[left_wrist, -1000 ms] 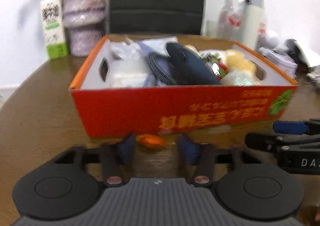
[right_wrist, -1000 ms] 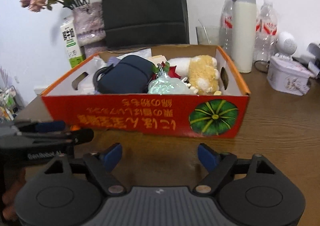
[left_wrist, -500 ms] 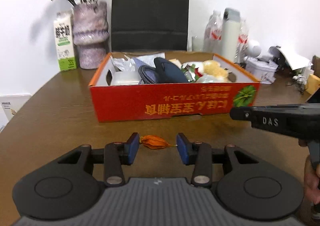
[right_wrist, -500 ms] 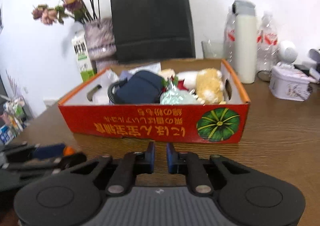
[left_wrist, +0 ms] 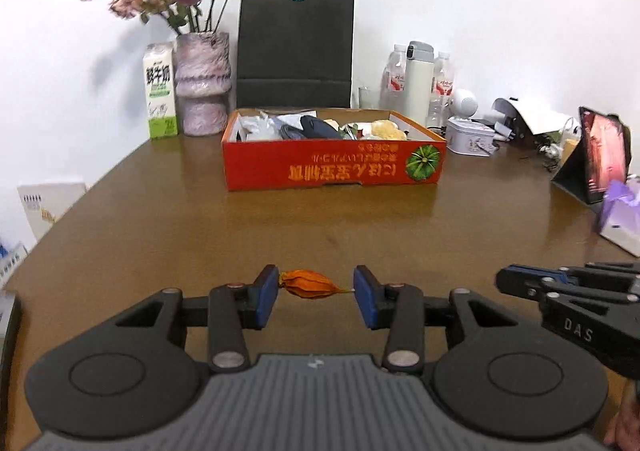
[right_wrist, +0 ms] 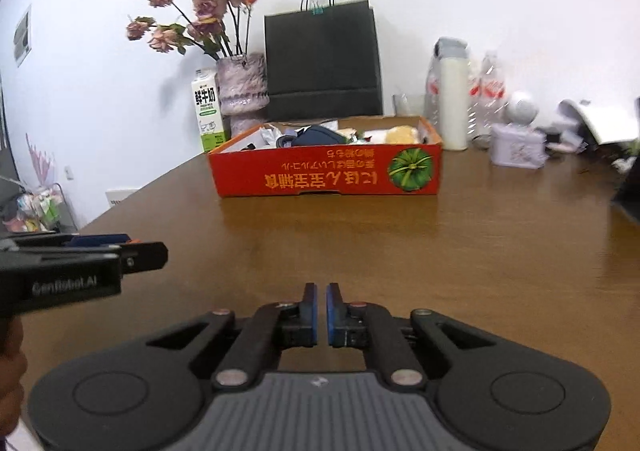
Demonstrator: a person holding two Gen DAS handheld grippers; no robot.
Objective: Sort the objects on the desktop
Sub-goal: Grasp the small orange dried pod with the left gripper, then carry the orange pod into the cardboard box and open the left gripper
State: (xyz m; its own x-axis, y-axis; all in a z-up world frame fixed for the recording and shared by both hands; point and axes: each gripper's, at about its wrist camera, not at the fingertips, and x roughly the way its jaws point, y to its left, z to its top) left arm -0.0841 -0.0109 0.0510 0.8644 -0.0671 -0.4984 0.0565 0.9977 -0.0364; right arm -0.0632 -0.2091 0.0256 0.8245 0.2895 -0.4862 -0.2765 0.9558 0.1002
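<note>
A: Left wrist view, read left to right: what does the left gripper (left_wrist: 316, 291) carry?

B: A small orange dried pod (left_wrist: 310, 283), pinched end to end between the blue pads (left_wrist: 266, 293), jaws at a middling width. The red box (left_wrist: 332, 167) of sorted items sits at twelve o'clock, well apart across the bare table (left_wrist: 160, 219).

A: And the right gripper (right_wrist: 321, 315)?

B: At three o'clock in that view, its jaws nearly together with nothing between them.

A: How should the step be done well?

B: Judged from this, keep the squeeze light; the pod looks brittle, held only by its tips. Carry it level over the box wall before letting go.

A: What differs from the earlier frames?

B: Both grippers were close to the box; now they stand far back. The right jaws were wide and have closed empty. The pod's hold is unchanged.
</note>
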